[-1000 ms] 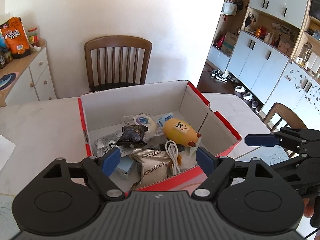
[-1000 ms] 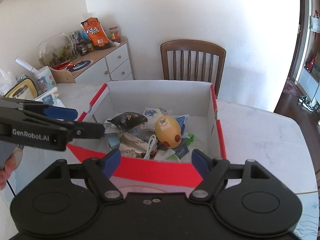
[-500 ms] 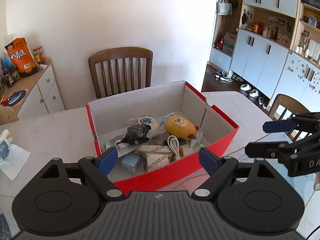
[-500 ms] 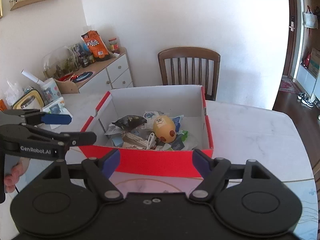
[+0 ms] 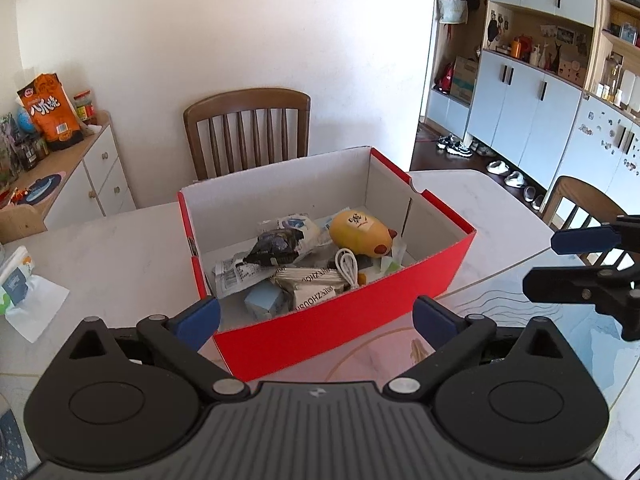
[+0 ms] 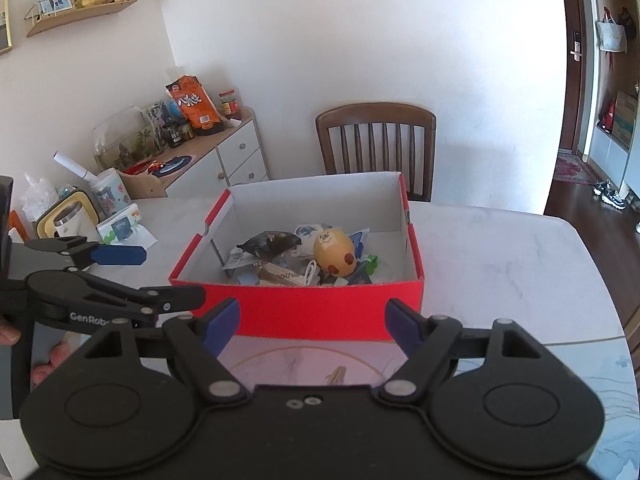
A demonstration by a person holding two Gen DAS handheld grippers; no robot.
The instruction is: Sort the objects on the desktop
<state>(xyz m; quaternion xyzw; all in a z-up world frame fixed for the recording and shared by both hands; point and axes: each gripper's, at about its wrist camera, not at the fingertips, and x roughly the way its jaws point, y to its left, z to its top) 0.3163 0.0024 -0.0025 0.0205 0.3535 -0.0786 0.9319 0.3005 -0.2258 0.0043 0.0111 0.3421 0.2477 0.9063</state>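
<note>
A red cardboard box [image 5: 332, 332] [image 6: 320, 312] with white inner walls stands on the pale marble table. Inside lie a yellow egg-shaped toy [image 5: 360, 232] [image 6: 334, 250], a dark snack packet [image 5: 276, 246] [image 6: 270, 242], a coiled white cable [image 5: 347, 266], a brown-lettered sachet [image 5: 316, 292] and a small light-blue box [image 5: 264, 300]. My left gripper [image 5: 316, 318] hovers in front of the box's near wall, jaws opening, nothing between them. My right gripper [image 6: 312, 320] is open and empty before the same wall. Each gripper shows at the edge of the other's view.
A wooden chair [image 5: 248, 128] stands behind the table. A white sideboard [image 5: 72, 176] at left carries an orange snack bag and jars. A tissue pack [image 5: 16, 284] lies on the table's left part. Cabinets and a second chair [image 5: 580, 208] are at right.
Both grippers have drawn back from the box, which now looks smaller and farther. The left jaws have spread wider.
</note>
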